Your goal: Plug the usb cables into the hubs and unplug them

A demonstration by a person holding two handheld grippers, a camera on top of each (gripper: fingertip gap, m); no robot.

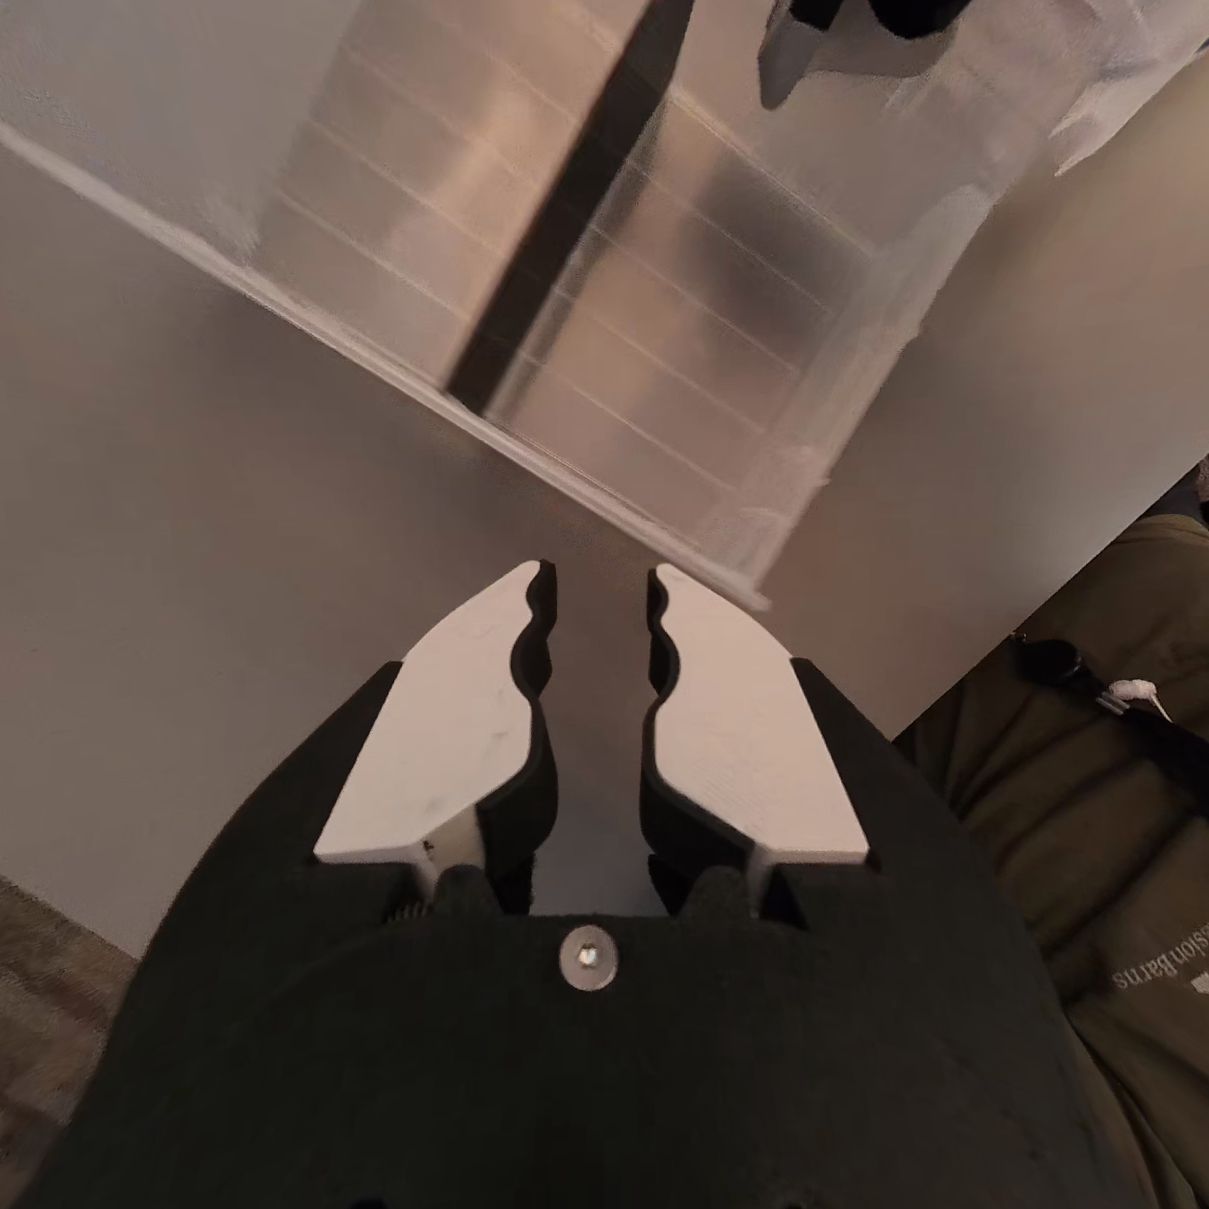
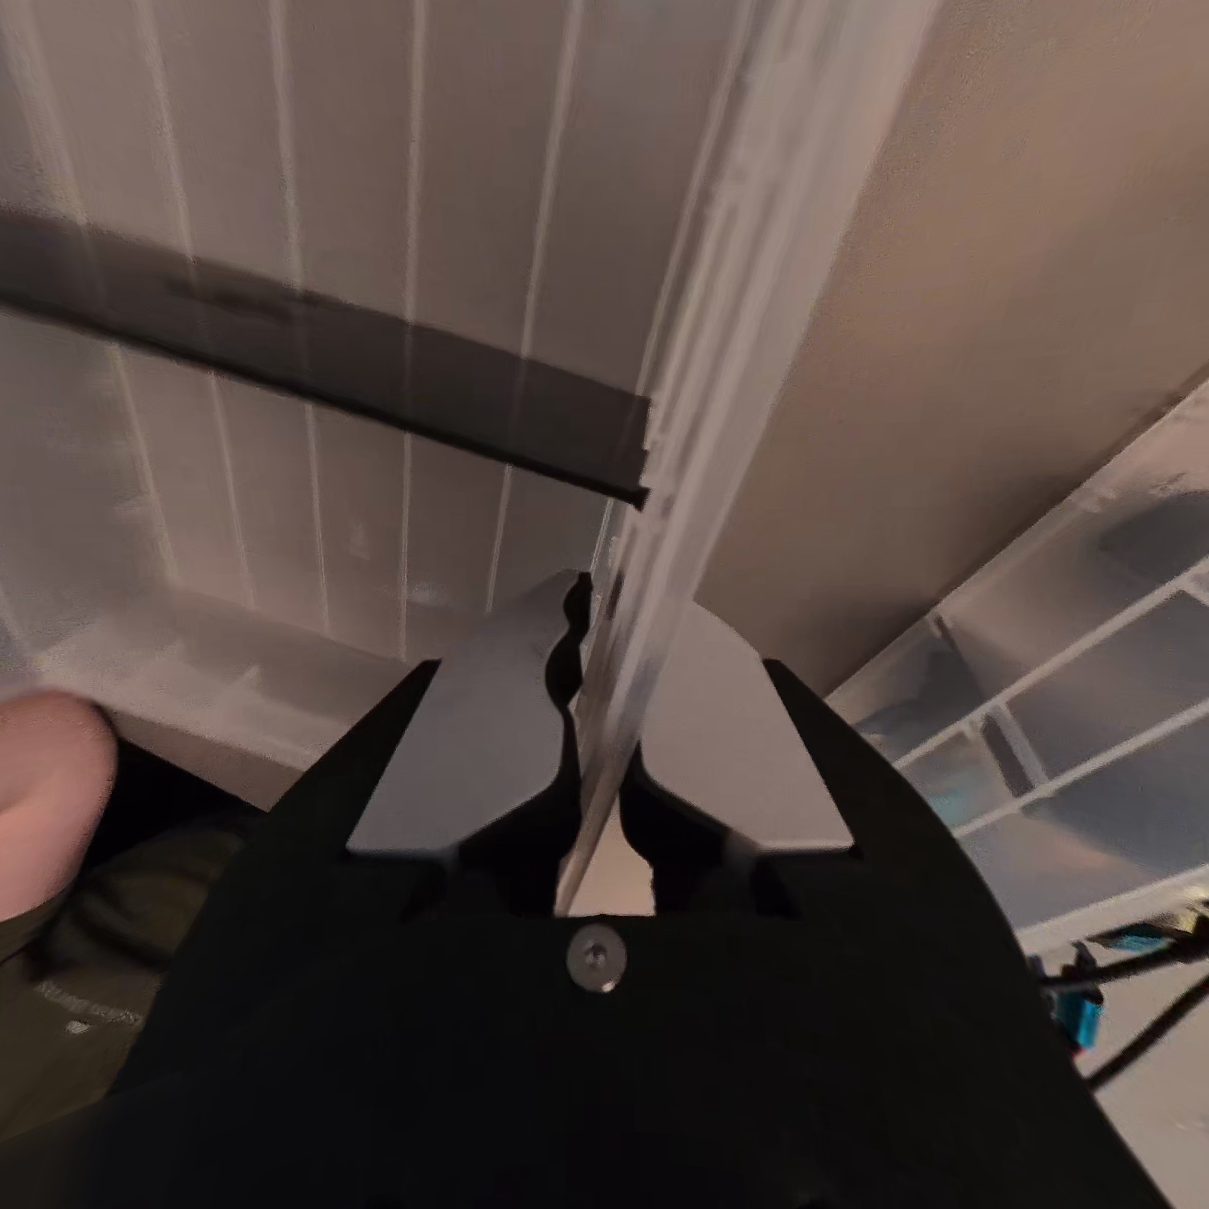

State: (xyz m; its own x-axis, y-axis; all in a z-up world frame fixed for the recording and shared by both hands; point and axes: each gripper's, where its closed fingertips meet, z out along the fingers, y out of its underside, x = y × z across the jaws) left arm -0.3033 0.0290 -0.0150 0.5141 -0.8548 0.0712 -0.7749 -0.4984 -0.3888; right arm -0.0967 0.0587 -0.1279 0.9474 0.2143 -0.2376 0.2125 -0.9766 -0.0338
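- My left tongs (image 1: 602, 592) stood apart with a narrow gap between the tips and nothing in it; only the pale table (image 1: 196, 458) showed between them.
- Just past their tips lay the corner of a clear plastic organizer lid (image 1: 654, 262), tilted across the left wrist view, ribbed and blurred, with a dark strip (image 1: 562, 216) running along its length.
- At the far top of that view a white finger of my other tongs (image 1: 782, 65) reached over the lid.
- To the right of the table, an olive-green garment (image 1: 1079, 818) filled the corner, with a black clip and a white cord end (image 1: 1073, 680) resting on it.
- My right tongs (image 2: 612, 589) were closed on the rim of that same lid (image 2: 661, 576): the clear edge ran down between the two white fingers (image 2: 484, 719) and into the black body.
- Left of the rim the ribbed panel (image 2: 327, 196) spread across the right wrist view, crossed by the dark strip (image 2: 392, 366), which ended at the rim.
- A fingertip of a hand (image 2: 46, 772) showed at the left edge, under the panel.
- Right of the tongs sat a clear compartment box (image 2: 1047, 687) with white dividers; dark and bluish shapes lay in its cells, too blurred to name.
- The task's things: near the lower right edge, blue connectors (image 2: 1079, 1020) on black cables (image 2: 1138, 981) lay on the table beside the box, clear of both tongs. I could not make out a hub in either view.
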